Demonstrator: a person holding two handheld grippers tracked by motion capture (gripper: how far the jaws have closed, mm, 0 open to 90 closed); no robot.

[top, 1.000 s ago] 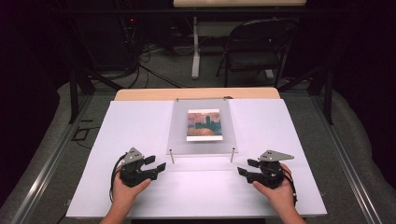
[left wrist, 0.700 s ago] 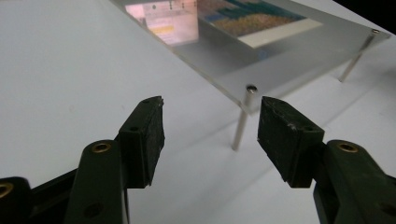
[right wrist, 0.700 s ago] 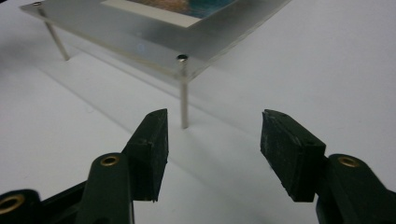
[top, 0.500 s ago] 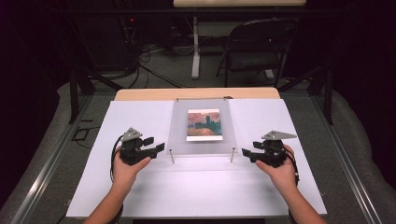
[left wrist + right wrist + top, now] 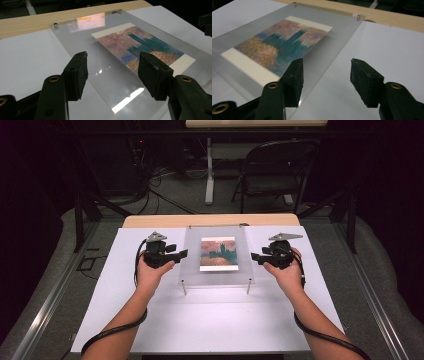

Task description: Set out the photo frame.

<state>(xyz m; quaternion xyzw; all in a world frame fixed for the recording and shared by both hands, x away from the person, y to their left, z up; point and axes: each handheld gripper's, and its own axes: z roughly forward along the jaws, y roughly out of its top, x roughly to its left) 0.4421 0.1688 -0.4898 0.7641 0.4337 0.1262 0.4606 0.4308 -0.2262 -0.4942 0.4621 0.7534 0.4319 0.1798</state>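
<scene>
High view: the left gripper (image 5: 181, 254), jaws spread and holding nothing, sits at the left edge of a clear frame (image 5: 218, 276) with a painted print (image 5: 218, 253), near the table's (image 5: 150, 320) far edge. The right gripper (image 5: 256, 256), also spread, flanks the right edge. Nothing is gripped yet. The frame's underside is hard to see.
</scene>
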